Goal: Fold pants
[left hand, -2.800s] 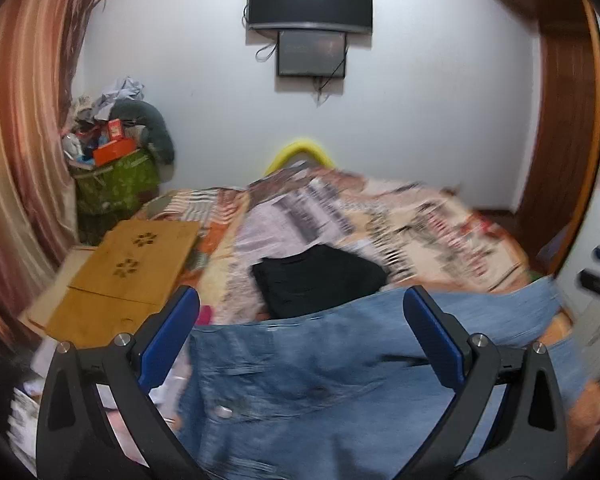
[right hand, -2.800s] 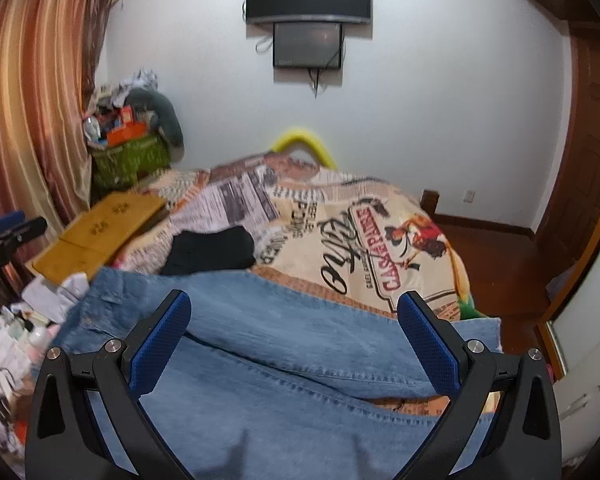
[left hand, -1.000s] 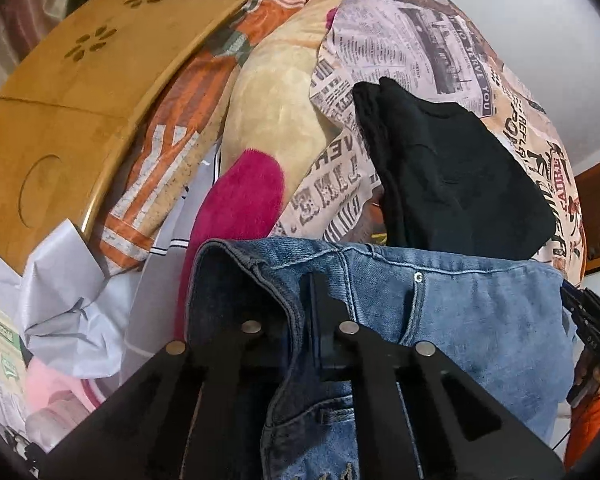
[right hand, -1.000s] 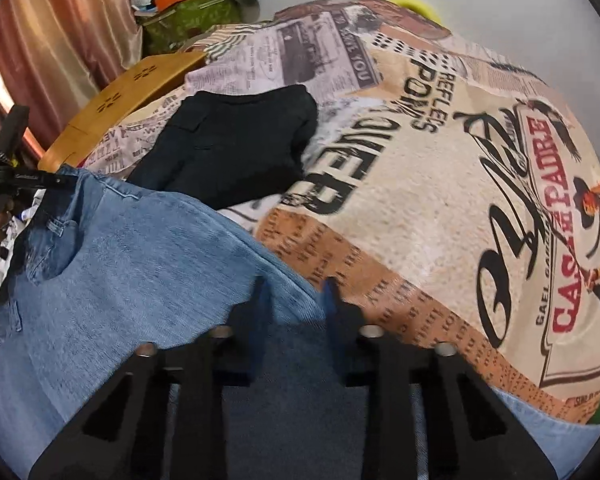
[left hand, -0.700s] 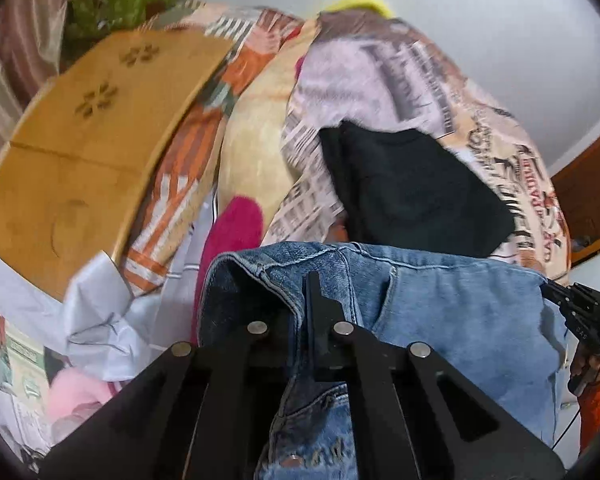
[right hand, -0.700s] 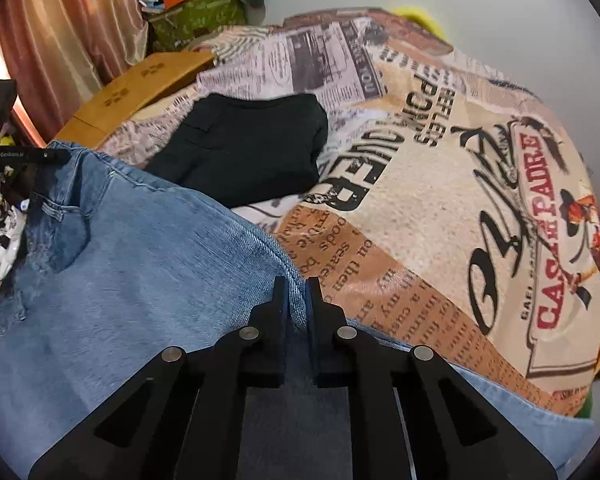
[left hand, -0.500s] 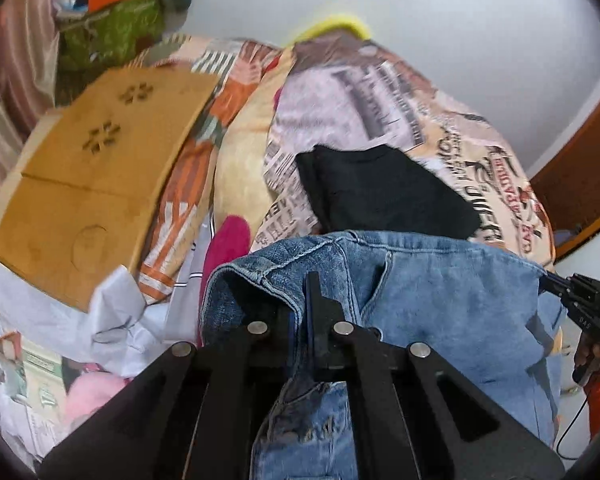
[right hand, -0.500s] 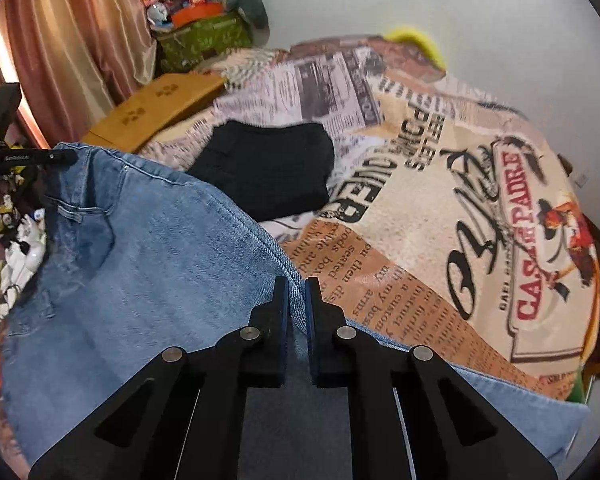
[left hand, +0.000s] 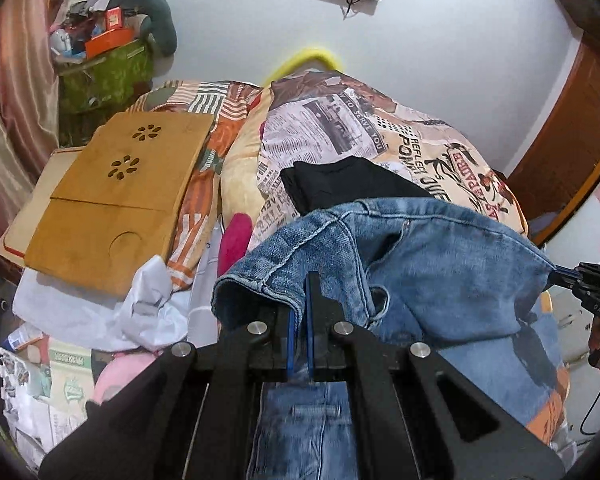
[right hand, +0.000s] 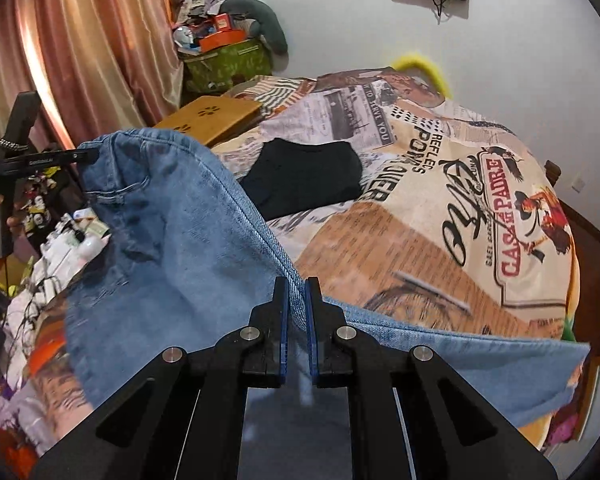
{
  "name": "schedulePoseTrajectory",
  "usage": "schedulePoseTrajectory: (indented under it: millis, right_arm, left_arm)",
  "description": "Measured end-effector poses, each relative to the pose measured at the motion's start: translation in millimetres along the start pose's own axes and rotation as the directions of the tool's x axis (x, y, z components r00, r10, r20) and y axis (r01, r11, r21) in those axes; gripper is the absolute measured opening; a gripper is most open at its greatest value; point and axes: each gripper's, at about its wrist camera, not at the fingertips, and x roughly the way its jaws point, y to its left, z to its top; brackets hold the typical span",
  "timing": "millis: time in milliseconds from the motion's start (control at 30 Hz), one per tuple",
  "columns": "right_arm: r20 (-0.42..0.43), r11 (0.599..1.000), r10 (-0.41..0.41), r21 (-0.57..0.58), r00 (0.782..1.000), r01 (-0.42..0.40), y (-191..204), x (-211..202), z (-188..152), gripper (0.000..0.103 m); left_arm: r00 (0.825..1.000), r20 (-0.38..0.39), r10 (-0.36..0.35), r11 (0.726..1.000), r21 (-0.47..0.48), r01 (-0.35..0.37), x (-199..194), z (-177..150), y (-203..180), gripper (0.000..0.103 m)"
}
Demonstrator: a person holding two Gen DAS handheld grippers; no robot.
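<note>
Both claws are clamped on denim here: the left gripper [left hand: 298, 312] has its blue pads pinched tight on the waistband edge of the faded blue denim jeans [left hand: 440, 264], and the right gripper [right hand: 296, 312] is closed on a side seam further along the same pair. The jeans hang in the air between the two, stretched like a banner above the bed with the newspaper-print bedspread [right hand: 440, 208], so the cloth can straighten under its own weight before it is laid down for a fold. Lifting from two points along one edge keeps that edge taut. A folded black garment [right hand: 304, 178] lies on the spread beyond, well clear of the denim. How far the legs trail below is hard to tell; they seem to drape over the near edge of the bed.
</note>
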Motion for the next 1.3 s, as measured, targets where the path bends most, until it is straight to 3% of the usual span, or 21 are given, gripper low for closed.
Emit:
schedulePoseTrajectory:
  millis: [433, 800, 967, 1133, 1300]
  right_arm:
    - [0.003, 0.998, 0.047, 0.033, 0.999, -0.047, 43.0, -33.2, -57.0, 0.007]
    - [-0.037, 0.988, 0.096, 0.122, 0.995, -0.091, 67.6, -24.0, -106.6, 0.007]
    - [-0.047, 0.983, 0.100, 0.160, 0.994, -0.092, 72.2, -19.9, -121.7, 0.008]
    - [-0.049, 0.981, 0.094, 0.175, 0.994, -0.084, 74.1, -21.9, -124.8, 0.011]
    - [-0.059, 0.979, 0.085, 0.193, 0.995, -0.072, 68.0, -30.9, -122.4, 0.017]
  left_arm:
    - [1.000, -0.015, 0.011, 0.999, 0.042, -0.010, -37.8, -77.0, -0.4, 0.004]
    - [0.995, -0.097, -0.008, 0.999, -0.031, 0.005, -32.3, -150.4, 11.9, 0.006]
    - [0.986, -0.167, 0.017, 0.996, -0.081, -0.031, -23.9, -180.7, 24.5, 0.007]
    - [0.983, -0.179, 0.034, 0.990, -0.129, -0.058, -29.9, -191.2, 40.7, 0.007]
    - [0.990, -0.126, 0.059, 0.990, -0.122, -0.075, -46.0, -168.1, 39.4, 0.009]
